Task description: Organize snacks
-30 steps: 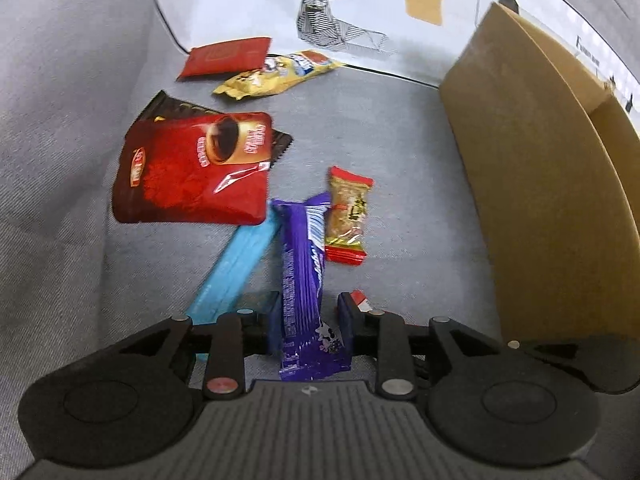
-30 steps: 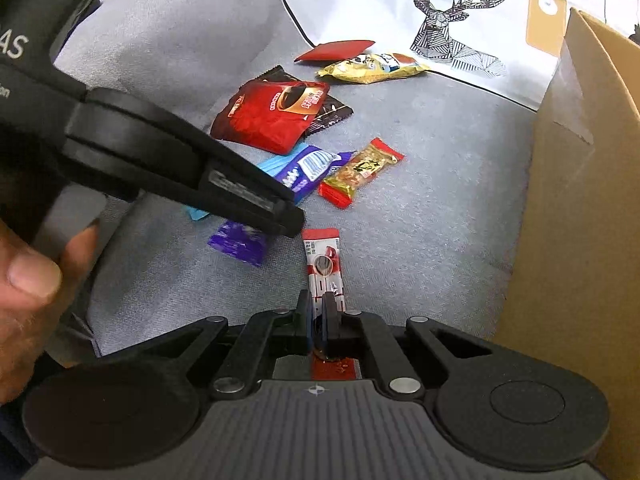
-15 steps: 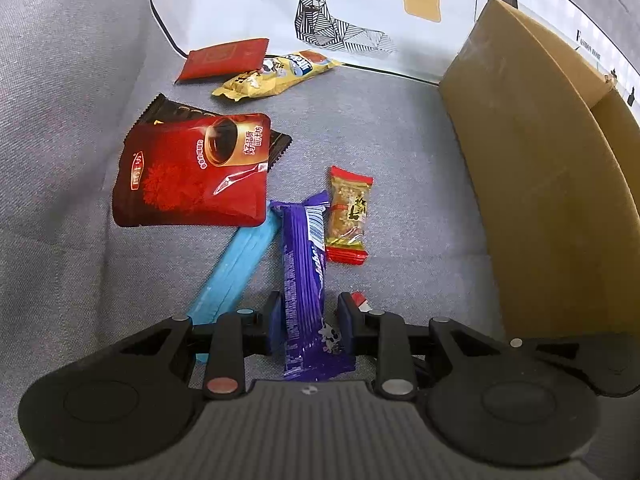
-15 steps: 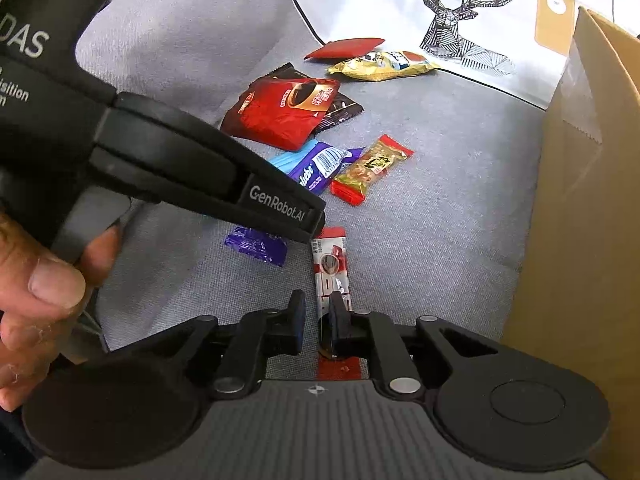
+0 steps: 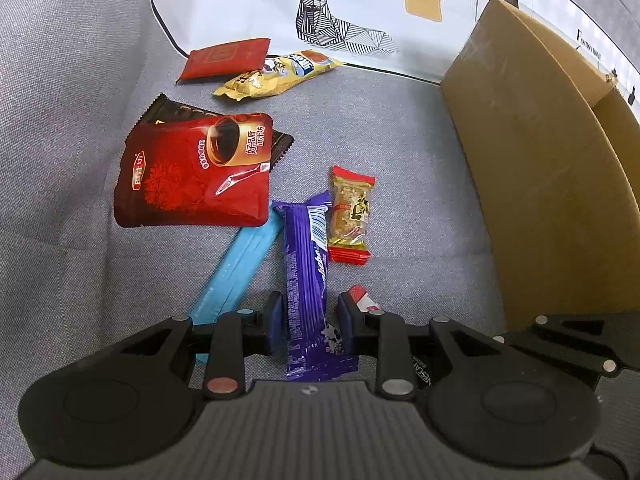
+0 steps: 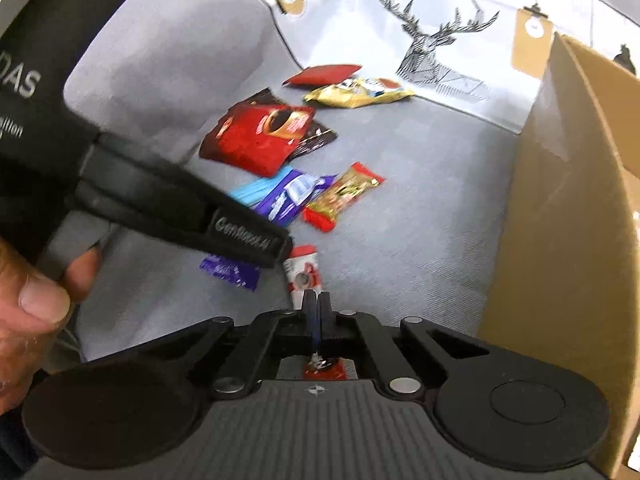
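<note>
While my left gripper [image 5: 306, 322] hangs low over the grey sofa cushion [image 5: 400, 120], its fingers stand apart on either side of the purple chocolate bar [image 5: 305, 264], neither one clearly pressing the wrapper. That bar lies lengthwise between them, its far end next to a blue flat packet [image 5: 244, 264] on one side and a gold candy with red ends [image 5: 350, 216] on the other. Further out lies a red coffee pouch [image 5: 192, 176] resting on top of a dark brown wrapper [image 5: 176, 112], and beyond them a flat red packet [image 5: 224, 58] touching a yellow snack bag [image 5: 276, 76], both against the white deer-print cloth [image 5: 340, 0].

My right gripper [image 6: 316, 314] has its fingers pressed together on the near end of a small red and white sachet [image 6: 302, 274], which stretches forward from the tips just above or on the cushion; I cannot tell which. The brown cardboard box [image 6: 560, 220] stands open at my right side, near the sachet but apart from it. In the right wrist view my left hand [image 6: 28, 300] and the body of the left gripper cross the left part of the picture, above the purple bar's near end.
</note>
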